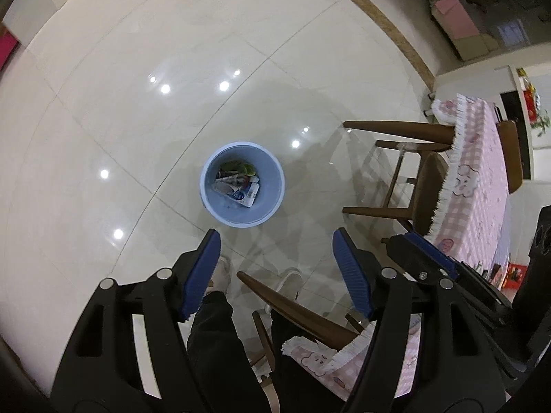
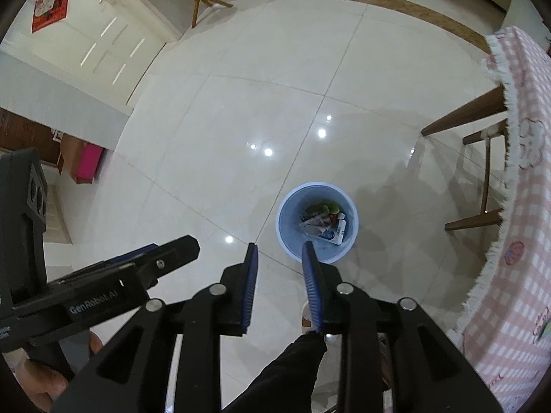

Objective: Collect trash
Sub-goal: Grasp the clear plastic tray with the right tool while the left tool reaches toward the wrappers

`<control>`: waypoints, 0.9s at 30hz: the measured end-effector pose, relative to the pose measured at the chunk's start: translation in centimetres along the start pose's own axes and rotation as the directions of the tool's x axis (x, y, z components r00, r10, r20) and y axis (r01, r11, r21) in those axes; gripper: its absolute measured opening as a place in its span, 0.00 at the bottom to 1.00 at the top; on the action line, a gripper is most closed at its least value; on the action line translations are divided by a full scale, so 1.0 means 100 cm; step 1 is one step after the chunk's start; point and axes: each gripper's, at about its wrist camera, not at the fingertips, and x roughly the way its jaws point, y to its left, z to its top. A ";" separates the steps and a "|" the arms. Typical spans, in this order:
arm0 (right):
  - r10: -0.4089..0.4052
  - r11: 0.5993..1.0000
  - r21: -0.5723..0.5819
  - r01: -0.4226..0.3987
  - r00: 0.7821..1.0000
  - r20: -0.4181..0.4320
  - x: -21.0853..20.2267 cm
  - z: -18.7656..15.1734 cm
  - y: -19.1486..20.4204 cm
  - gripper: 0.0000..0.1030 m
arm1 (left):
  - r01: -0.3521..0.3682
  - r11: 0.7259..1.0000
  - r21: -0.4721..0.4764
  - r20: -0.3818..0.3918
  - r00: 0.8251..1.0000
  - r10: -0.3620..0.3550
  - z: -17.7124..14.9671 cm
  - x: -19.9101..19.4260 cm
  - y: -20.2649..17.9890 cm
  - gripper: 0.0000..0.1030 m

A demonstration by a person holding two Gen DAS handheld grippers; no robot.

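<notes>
A light blue bin (image 1: 272,186) stands on the tiled floor and holds several pieces of trash (image 1: 237,184): wrappers, a small box and something green. My left gripper (image 1: 277,237) is open and empty, held high above the floor just short of the bin. The bin also shows in the right wrist view (image 2: 287,227), with the trash (image 2: 323,222) inside it. My right gripper (image 2: 279,247) is open with a narrower gap and empty, above the bin's near edge. The left gripper's side (image 2: 137,268) shows at the left of the right wrist view.
A table with a pink checked fringed cloth (image 1: 478,179) stands at the right, with wooden chairs (image 1: 413,172) beside it. A chair back (image 1: 296,306) and the person's legs (image 1: 213,337) are below my grippers. The glossy tile floor (image 2: 241,103) spreads around the bin.
</notes>
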 end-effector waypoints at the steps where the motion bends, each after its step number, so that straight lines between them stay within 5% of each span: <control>1: -0.001 1.000 0.008 0.001 1.000 0.006 -0.004 -0.001 -0.004 0.26 | 0.002 1.000 0.013 0.004 1.000 -0.002 -0.001 -0.002 -0.006 0.65; 9: -0.037 0.986 0.164 0.018 0.993 0.110 -0.072 -0.032 -0.079 0.26 | 0.048 0.979 0.196 -0.003 0.999 -0.048 -0.018 -0.005 -0.097 0.66; 15: -0.058 0.960 0.279 0.003 0.980 0.188 -0.126 -0.068 -0.161 0.27 | 0.062 0.929 0.364 -0.001 0.998 -0.067 -0.055 -0.003 -0.192 0.66; 20: -0.078 0.938 0.346 -0.007 0.970 0.231 -0.169 -0.108 -0.244 0.27 | 0.079 0.864 0.498 -0.025 0.997 -0.077 -0.107 0.022 -0.285 0.66; 27: -0.152 0.919 0.390 0.054 0.962 0.226 -0.211 -0.170 -0.365 0.31 | 0.092 0.820 0.564 -0.084 0.995 -0.054 -0.179 0.077 -0.386 0.66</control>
